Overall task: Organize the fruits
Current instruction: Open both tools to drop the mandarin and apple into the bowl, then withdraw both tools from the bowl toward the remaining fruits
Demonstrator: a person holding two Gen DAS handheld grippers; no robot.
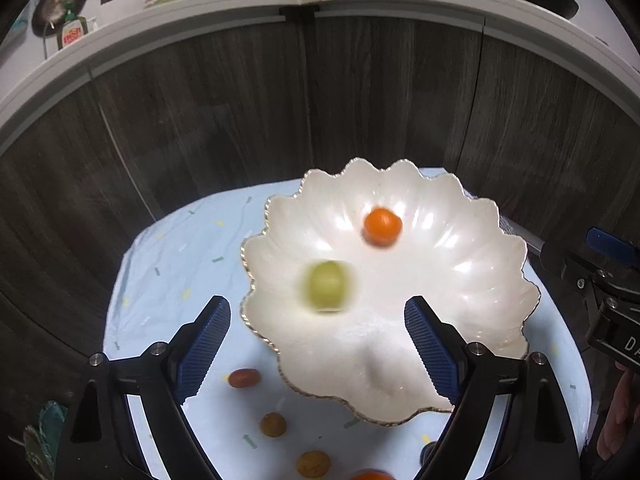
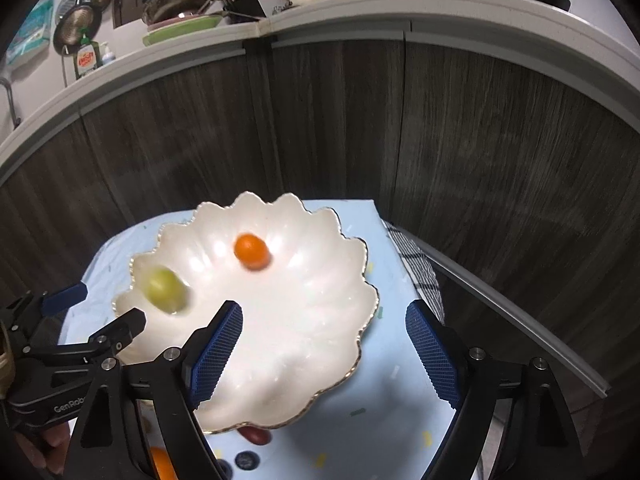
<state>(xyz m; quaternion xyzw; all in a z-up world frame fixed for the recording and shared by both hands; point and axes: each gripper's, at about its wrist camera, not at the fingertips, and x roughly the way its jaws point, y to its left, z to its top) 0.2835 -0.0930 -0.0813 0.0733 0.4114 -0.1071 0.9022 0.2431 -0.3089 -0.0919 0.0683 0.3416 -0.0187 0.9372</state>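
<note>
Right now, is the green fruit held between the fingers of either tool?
No, the green fruit lies loose in the white bowl beside the orange fruit, and both tools stand open with nothing between their fingers.

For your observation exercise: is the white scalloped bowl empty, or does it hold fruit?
Not empty. The bowl holds two fruits: an orange one and a blurred green one.

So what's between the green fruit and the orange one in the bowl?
Nothing. In both wrist views only bare white bowl lies between the green fruit and the orange fruit; they sit apart.
</note>
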